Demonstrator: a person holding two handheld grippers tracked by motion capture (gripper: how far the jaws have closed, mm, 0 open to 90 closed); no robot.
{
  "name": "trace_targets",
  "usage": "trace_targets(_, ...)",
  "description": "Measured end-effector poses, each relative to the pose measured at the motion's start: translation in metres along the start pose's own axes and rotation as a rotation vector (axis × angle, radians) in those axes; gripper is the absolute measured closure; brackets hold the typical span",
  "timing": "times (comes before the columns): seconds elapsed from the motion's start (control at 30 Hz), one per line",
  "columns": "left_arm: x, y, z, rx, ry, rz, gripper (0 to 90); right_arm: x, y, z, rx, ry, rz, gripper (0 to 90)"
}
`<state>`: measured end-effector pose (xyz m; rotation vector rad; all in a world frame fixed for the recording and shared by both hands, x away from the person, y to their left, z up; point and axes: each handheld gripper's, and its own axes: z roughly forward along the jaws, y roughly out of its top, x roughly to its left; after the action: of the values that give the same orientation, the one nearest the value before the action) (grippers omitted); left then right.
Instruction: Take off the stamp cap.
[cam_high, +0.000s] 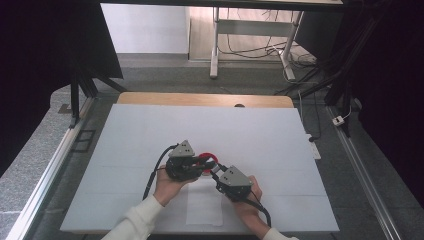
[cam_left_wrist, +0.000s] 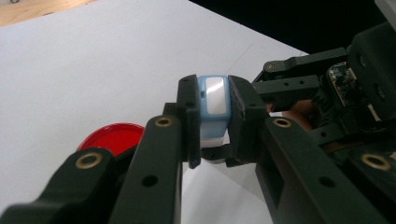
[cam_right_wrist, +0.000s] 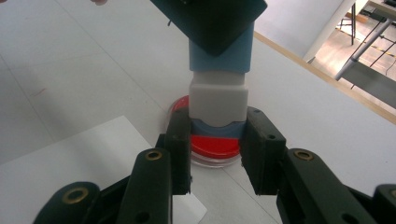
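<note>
1. Your left claw is shut tight on the blue end of the stamp.
2. Your right claw is shut tight on its white end.
3. You hold the stamp just above the red dish.
4. The dish sits on the white worktop, beside a paper sheet.

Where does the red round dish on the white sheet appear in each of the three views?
High view: red dish at centre, between the two grippers.
Left gripper view: lower left, behind the left gripper's jaw.
Right gripper view: centre, under the blue-and-white block.
Shared landmark: that block, clamped by both grippers.
</note>
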<state>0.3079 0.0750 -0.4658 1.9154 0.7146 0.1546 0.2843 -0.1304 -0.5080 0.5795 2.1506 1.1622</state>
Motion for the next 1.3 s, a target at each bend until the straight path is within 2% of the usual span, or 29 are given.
trace_targets(0.37,0.001,-0.0001,0.0001,0.008,-0.013,-0.005,75.9,-0.0034,0.0042,-0.001,0.048,0.025,-0.057,65.0)
trace_targets(0.63,-0.0011,-0.0001,-0.0008,-0.005,-0.008,0.0,76.0,-0.0028,0.0021,-0.0021,0.017,0.026,0.004,65.0)
trace_targets(0.8,-0.0009,0.0,-0.001,-0.005,-0.013,-0.003,76.0,-0.0012,0.0007,-0.0029,0.002,0.02,0.023,65.0)
trace_targets(1.07,0.0009,-0.0002,-0.0013,-0.003,-0.029,-0.02,76.0,-0.0052,0.003,-0.0041,0.024,0.044,-0.05,65.1)
trace_targets(1.3,0.0003,-0.0002,-0.0017,-0.01,-0.03,-0.016,76.0,-0.0056,0.0037,-0.0055,0.026,0.045,-0.04,65.1)
